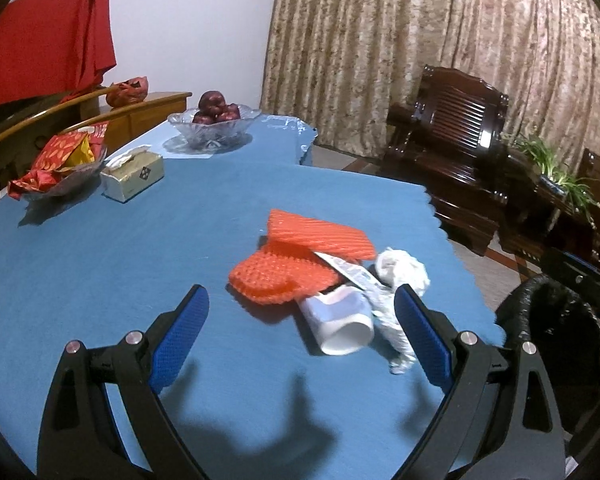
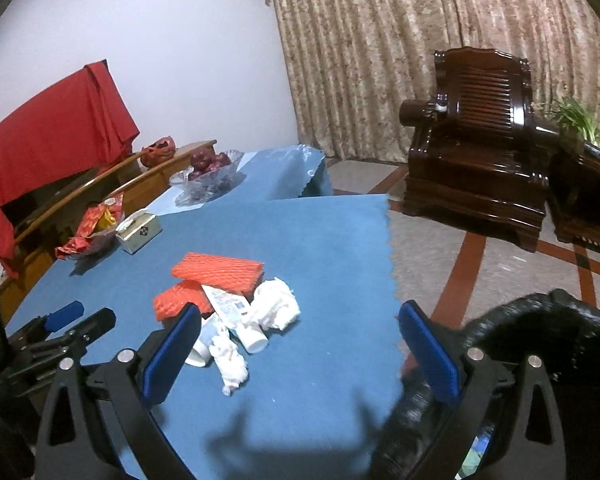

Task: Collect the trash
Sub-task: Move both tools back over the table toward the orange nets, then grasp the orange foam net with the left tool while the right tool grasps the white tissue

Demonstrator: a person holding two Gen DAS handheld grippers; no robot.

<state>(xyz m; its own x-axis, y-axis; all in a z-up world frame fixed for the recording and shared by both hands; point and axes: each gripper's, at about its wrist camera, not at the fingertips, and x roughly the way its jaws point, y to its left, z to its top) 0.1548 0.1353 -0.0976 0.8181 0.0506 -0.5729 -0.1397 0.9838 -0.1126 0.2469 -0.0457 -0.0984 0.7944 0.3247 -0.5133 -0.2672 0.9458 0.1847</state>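
Gathering target: a loose heap of trash on the blue tabletop [image 1: 100, 272] — two orange foam nets [image 1: 284, 280], a white cup [image 1: 342, 326] on its side, a flat wrapper [image 2: 228, 304], and crumpled tissues [image 1: 402, 270].
Heap position: centre of the left wrist view, between 12 and 2 o'clock of the left gripper [image 1: 302, 324]; at about 11 o'clock of the right gripper [image 2: 300, 344].
Left jaws: spread wide, holding nothing, right fingertip just beside the tissue.
Right jaws: spread wide, holding nothing, above the tabletop edge.
Bin: black-lined trash bin [image 2: 540, 344] off the tabletop edge, at 3 to 4 o'clock.
Risk, roll: the cup will likely roll away if nudged sideways.
Risk, scatter: tissue and foam are light; one pinch may lift only part and drag the rest off the edge.
Risk, cloth: a low pinch could snag the blue covering.
Bystanders: tissue box [image 1: 134, 174] and fruit bowl [image 1: 214, 126] well apart at 10 to 11 o'clock.
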